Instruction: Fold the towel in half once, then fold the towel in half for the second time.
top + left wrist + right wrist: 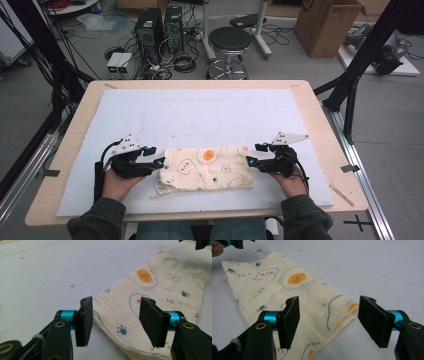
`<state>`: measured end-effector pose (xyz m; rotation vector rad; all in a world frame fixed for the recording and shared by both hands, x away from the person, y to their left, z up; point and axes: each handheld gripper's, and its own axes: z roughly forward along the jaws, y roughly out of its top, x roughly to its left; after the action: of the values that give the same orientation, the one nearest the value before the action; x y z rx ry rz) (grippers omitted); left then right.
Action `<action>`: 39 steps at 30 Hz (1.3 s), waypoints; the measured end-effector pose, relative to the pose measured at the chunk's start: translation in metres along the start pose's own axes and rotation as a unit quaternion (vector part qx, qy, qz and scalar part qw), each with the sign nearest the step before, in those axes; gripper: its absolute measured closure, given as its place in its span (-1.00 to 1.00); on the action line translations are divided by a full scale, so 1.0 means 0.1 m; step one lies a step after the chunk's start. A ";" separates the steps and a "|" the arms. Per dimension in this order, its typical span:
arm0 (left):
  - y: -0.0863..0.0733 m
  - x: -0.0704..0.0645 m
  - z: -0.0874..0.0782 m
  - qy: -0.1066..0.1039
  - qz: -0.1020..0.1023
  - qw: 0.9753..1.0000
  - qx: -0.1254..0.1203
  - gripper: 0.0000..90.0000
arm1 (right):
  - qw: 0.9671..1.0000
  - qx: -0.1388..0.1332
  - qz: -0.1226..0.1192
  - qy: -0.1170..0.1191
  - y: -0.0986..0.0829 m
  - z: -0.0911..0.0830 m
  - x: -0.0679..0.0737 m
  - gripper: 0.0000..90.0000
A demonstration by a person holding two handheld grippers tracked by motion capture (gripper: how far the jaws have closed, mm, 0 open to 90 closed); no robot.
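A folded cream cloth (207,169) printed with fried eggs lies flat in the lower middle of the high view, on a white mat (200,115) covering the table (310,100). The left gripper (152,156) sits at the cloth's left edge and the right gripper (254,154) at its right edge, each with jaws spread and nothing between them. Bare mat stretches wide above the cloth toward the frame's top; a narrower strip runs below it. The right gripper view shows the cloth's doubled edge layers at lower centre; the left gripper view shows small blue paw prints near the bottom hem.
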<state>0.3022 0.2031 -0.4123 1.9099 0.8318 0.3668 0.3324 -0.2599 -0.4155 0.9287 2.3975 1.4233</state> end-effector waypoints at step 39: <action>-0.07 -0.08 -0.10 0.007 0.012 1.000 -0.002 -0.12 | 1.000 -0.004 -0.015 -0.006 -0.01 -0.15 0.13 -0.33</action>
<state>0.2882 0.2066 -0.4129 1.9169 0.8189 0.3966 0.3146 -0.2637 -0.4070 0.8933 2.3854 1.4108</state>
